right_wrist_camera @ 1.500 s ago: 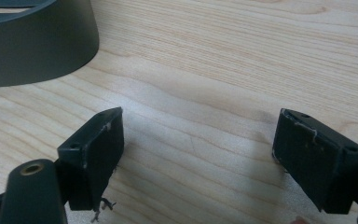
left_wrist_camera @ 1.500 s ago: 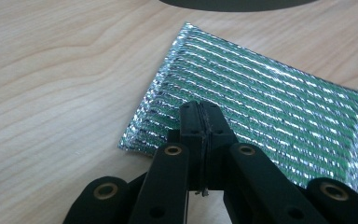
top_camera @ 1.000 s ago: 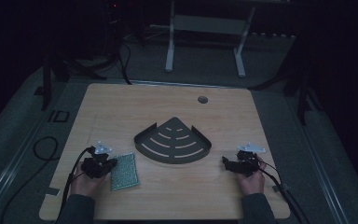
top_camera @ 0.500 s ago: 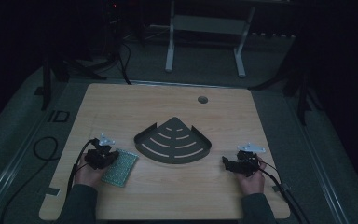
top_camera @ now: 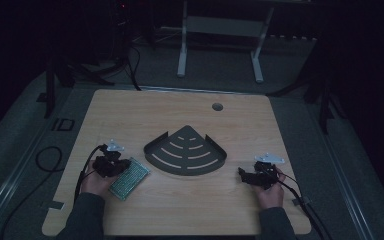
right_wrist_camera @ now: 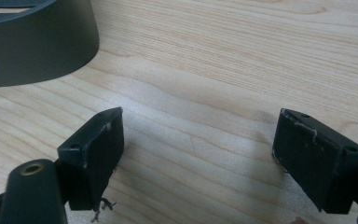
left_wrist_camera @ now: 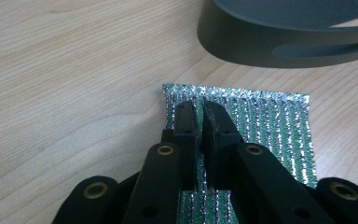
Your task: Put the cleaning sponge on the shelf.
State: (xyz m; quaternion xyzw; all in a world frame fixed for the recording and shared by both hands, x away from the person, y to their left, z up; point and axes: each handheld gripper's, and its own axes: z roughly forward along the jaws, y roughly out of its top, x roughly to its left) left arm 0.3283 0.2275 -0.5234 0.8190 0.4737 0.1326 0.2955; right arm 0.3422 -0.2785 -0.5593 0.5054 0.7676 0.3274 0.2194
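Your left gripper [left_wrist_camera: 200, 109] sits low over the glittery green scouring pad [left_wrist_camera: 265, 130], its jaws almost together with only a thin slit between them. They have just been easing apart, and nothing is pinched in that slit: the pad lies flat on the wooden table [top_camera: 180, 210] under the tips. The pad rests at the near left of the table, just beside the dark fan-shaped slotted tray [top_camera: 185, 152], apart from its wall (the gap looks small in the left gripper view).

What could go wrong: if you close again from this height, the tips may skate over the flat pad and catch only a few fibres, so it drops on the lift. Pushing forward could shove the pad against the tray wall and crumple it, or nudge the tray.

Your right gripper [right_wrist_camera: 198, 154] waits with its jaws wide apart over bare wood near the tray's other end, holding nothing.

The tray looks empty; its slots are clear.
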